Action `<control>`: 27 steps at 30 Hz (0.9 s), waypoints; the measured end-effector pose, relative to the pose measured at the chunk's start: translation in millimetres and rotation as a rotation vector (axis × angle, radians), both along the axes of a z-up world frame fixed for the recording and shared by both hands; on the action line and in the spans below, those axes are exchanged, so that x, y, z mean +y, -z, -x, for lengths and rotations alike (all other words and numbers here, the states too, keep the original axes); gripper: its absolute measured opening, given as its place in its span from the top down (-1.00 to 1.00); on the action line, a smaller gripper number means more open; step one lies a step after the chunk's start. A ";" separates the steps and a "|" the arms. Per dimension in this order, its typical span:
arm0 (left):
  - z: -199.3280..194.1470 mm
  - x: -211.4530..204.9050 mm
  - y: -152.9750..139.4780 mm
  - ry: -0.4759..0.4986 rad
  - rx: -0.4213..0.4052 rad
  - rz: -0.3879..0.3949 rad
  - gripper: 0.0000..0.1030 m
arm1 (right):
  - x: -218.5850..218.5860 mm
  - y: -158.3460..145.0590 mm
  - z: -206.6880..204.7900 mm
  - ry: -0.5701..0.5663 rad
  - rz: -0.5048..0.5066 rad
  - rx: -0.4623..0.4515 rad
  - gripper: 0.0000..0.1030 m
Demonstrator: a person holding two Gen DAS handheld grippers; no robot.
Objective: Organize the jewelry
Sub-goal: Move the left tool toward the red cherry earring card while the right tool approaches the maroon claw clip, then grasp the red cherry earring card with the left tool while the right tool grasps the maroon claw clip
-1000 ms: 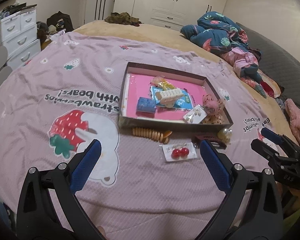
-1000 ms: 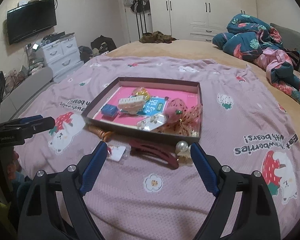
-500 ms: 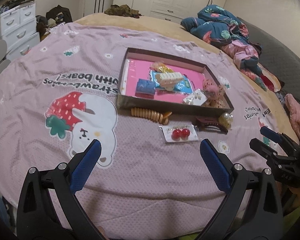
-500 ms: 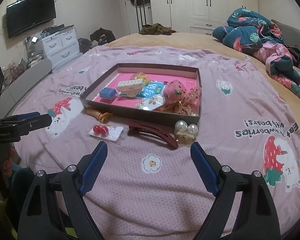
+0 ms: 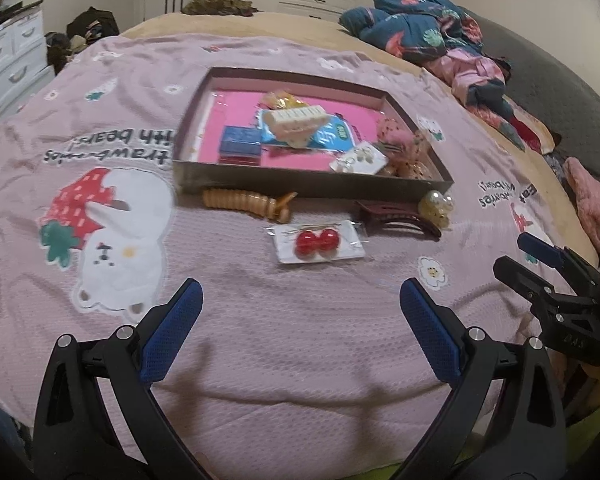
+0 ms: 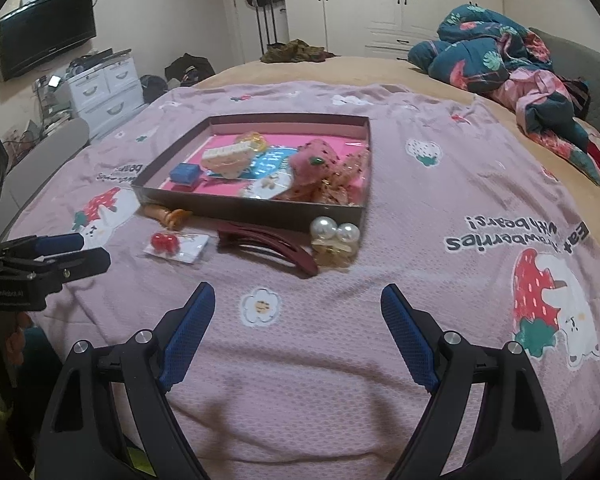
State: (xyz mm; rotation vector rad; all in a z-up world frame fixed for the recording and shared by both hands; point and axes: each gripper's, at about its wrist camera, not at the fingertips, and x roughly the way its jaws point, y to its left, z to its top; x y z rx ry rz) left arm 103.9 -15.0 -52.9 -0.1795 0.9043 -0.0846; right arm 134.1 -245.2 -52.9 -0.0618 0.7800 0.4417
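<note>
before the tray [image 5: 312,188] we list: earring card [image 5: 320,242], light, slippery, take its edge; both grippers [image 5: 300,330] [image 6: 298,330] agape, empty.

Dim warm indoor light; soft shadows near bottom edge; slight motion blur; fisheye corners black.
</note>
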 end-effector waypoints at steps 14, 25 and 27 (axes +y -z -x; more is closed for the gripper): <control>-36.3 -20.0 25.8 0.014 0.058 0.020 -0.79 | -13.9 17.7 -17.6 0.032 -0.002 0.026 -0.63; -59.4 -24.4 39.3 -0.029 0.078 0.004 -0.79 | -6.7 29.9 -33.3 0.007 0.028 0.033 -0.53; -61.0 -26.5 41.6 -0.031 0.083 -0.013 -0.79 | -0.7 32.3 -36.6 -0.011 0.042 0.033 -0.49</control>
